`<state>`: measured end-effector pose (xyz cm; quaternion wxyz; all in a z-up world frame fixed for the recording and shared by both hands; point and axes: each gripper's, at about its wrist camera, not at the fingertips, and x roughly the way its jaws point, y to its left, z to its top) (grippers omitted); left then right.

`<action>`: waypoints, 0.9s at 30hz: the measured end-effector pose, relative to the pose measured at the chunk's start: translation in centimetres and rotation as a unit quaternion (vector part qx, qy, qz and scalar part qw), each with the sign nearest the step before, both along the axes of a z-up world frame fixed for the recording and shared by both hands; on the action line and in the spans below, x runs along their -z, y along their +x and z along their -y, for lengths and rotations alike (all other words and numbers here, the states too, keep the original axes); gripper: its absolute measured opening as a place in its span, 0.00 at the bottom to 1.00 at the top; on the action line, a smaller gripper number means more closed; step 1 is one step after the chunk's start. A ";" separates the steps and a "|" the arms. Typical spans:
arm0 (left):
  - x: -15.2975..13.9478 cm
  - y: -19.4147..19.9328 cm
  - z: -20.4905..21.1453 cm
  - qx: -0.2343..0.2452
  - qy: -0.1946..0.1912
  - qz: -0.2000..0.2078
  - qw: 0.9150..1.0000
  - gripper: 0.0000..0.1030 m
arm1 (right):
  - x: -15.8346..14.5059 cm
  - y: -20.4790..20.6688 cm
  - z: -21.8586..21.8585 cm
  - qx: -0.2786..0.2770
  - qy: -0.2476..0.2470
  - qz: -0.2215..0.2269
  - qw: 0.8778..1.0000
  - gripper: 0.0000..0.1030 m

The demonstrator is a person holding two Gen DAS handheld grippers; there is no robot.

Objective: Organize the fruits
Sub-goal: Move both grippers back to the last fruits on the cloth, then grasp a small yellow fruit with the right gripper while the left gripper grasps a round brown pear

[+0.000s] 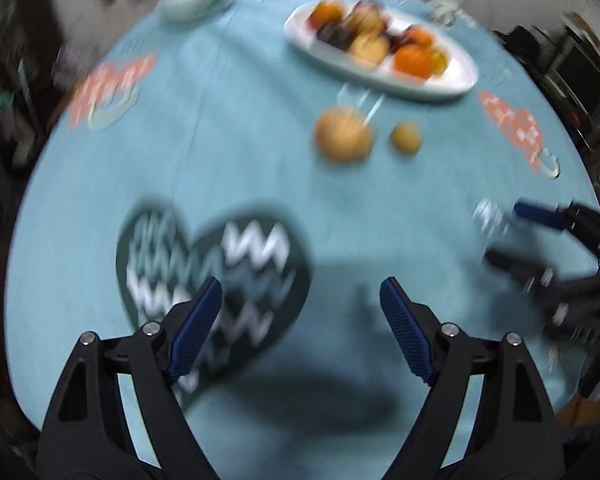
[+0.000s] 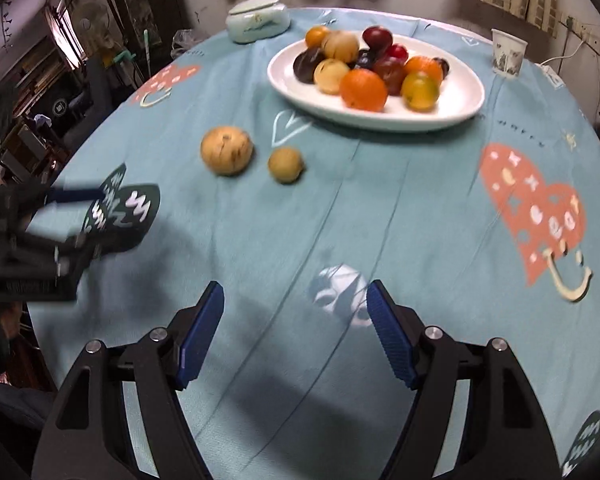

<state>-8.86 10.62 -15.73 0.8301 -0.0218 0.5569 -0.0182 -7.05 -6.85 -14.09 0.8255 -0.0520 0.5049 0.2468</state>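
**A:** How is the working surface bounded, and where is open room found?

**B:** A round table under a light-blue printed tablecloth (image 2: 300, 216) is seen. Its curved edge is visible on the left, the right and the far side; beyond the left edge, cluttered shelving is seen, and curtains hang behind the far edge. The broad near and middle part of the cloth is bare of objects; only printed hearts and umbrellas are found there.

**B:** The white oval plate (image 2: 456, 104) is set on the far half of the table. It is loaded with mixed fruit: oranges, dark plums, tan round fruits and a yellow-green one.

**A:** Which fruit is located outside the plate?

**B:** Two pieces are located on the cloth, just in front of the plate's near-left rim. The large tan fruit (image 2: 227, 151) lies to the left; the small tan fruit (image 2: 285, 165) lies just beside it, apart from it.

**A:** What else is found near the edges?

**B:** A pale lidded ceramic dish (image 2: 257, 20) is set at the far-left edge, and a paper cup (image 2: 508, 53) at the far-right edge. Neither stands between the grippers and the loose fruit.

**A:** State of the claws?

**B:** The left gripper (image 1: 301, 320) is seen with jaws spread and nothing between them, above a dark heart print. The right gripper (image 2: 295, 324) is likewise spread and empty, above bare cloth. Both are kept well apart from the fruit.
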 end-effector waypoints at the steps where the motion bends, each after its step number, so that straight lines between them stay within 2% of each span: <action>1: 0.5 -0.8 -0.7 -0.012 -0.004 -0.008 1.000 0.80 | 0.0 0.1 -0.1 0.000 0.000 0.001 1.000 0.72; 7: 0.2 -2.2 -2.5 -0.040 -0.010 0.008 0.999 0.80 | 0.2 0.5 -0.8 0.005 0.006 -0.003 1.000 0.72; 13: -0.2 -2.2 -1.9 -0.029 -0.015 0.008 0.999 0.81 | 0.5 0.2 -1.6 -0.007 0.003 -0.007 1.000 0.72; 22: -0.7 -1.0 -0.6 -0.010 -0.014 0.010 1.000 0.81 | 0.6 0.6 -0.7 0.012 0.002 -0.010 1.000 0.72; 27: -0.3 -0.5 -0.3 -0.010 -0.013 0.001 1.000 0.84 | -0.5 4.2 -1.6 0.017 0.002 0.010 1.000 0.72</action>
